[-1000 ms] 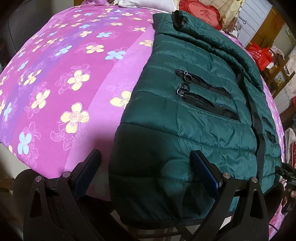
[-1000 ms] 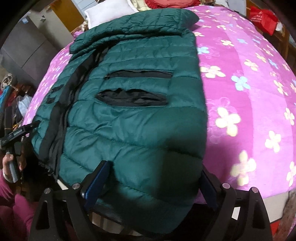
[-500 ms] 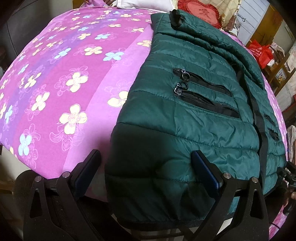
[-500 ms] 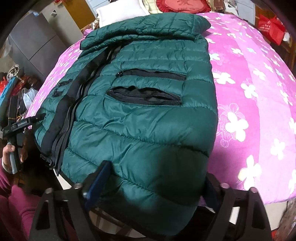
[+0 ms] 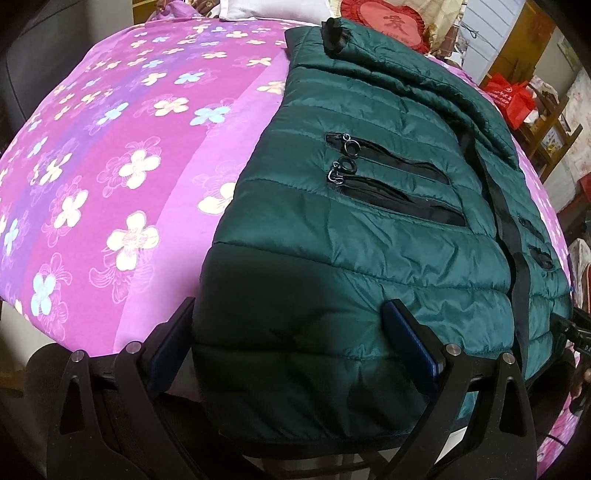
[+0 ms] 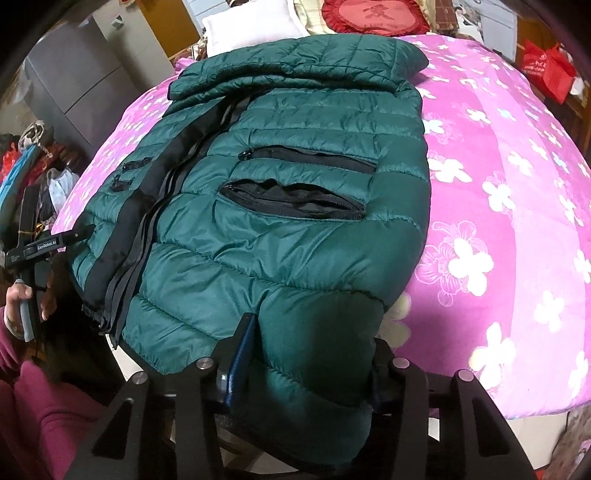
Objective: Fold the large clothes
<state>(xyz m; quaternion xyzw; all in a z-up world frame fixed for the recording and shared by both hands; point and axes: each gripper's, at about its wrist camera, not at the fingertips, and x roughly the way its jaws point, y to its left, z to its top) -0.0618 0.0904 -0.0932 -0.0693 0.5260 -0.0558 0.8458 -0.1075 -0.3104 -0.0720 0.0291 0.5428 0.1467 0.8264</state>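
Observation:
A dark green puffer jacket (image 5: 369,240) (image 6: 295,240) lies front up on a pink flowered bed cover (image 5: 110,166) (image 6: 498,203), its hem hanging over the near edge. My left gripper (image 5: 288,314) is open wide around the hem's left corner; one finger sits beside the jacket's edge, the other rests on top. My right gripper (image 6: 312,332) is closing on the hem's right corner, and puffy fabric is bunched tight between its pads. The right finger is mostly hidden behind the fabric. In the right wrist view a hand holds the left gripper (image 6: 48,247) at the far left.
A red heart cushion (image 6: 373,16) and a white pillow (image 6: 251,33) lie at the bed's far end. A red bag (image 5: 509,96) and shelves stand to the right. A grey cabinet (image 6: 85,85) and clutter stand to the left. A maroon sleeve (image 6: 37,417) is near.
The right gripper's jaws have drawn together on the hem corner, bunching the fabric between them. The left gripper has stayed wide open in about the same place.

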